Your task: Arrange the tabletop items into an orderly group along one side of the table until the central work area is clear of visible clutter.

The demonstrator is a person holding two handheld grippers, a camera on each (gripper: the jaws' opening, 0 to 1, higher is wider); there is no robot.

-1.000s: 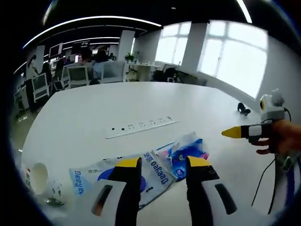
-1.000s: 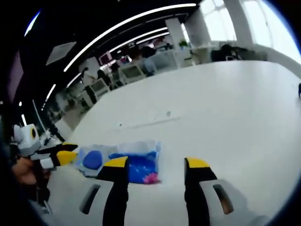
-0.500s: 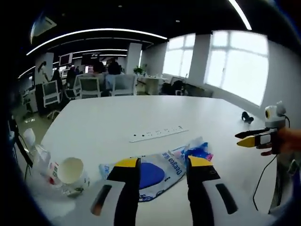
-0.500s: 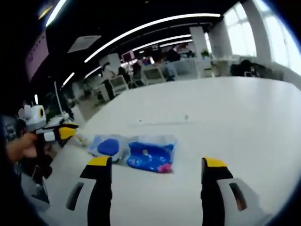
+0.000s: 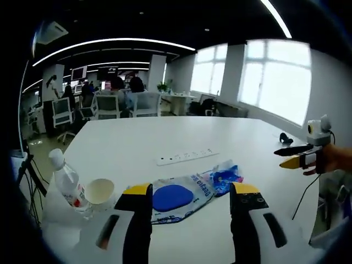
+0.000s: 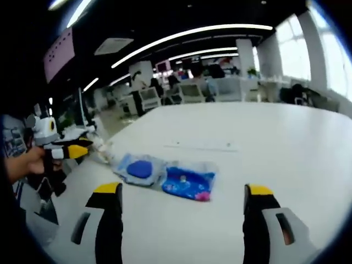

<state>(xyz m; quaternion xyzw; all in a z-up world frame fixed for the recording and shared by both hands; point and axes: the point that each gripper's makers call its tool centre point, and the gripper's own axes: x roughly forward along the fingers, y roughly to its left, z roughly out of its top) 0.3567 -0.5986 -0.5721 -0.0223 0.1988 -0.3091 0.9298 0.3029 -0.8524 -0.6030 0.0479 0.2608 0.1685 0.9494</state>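
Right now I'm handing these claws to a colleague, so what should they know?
Left claw: open, empty, above the table near the pouches.
Right claw: open, empty.
Items: white pouch with blue oval and blue patterned pouch lie side by side mid-table; paper cup and water bottle stand together at the edge; power strip beyond.
Done: nothing grouped.
Left: move the pouches to one side.

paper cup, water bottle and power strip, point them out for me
paper cup (image 5: 99, 192), left gripper view, on its open rim.
water bottle (image 5: 67, 183), left gripper view, on its clear body below the cap.
power strip (image 5: 184, 157), left gripper view, on the middle of its white top face.
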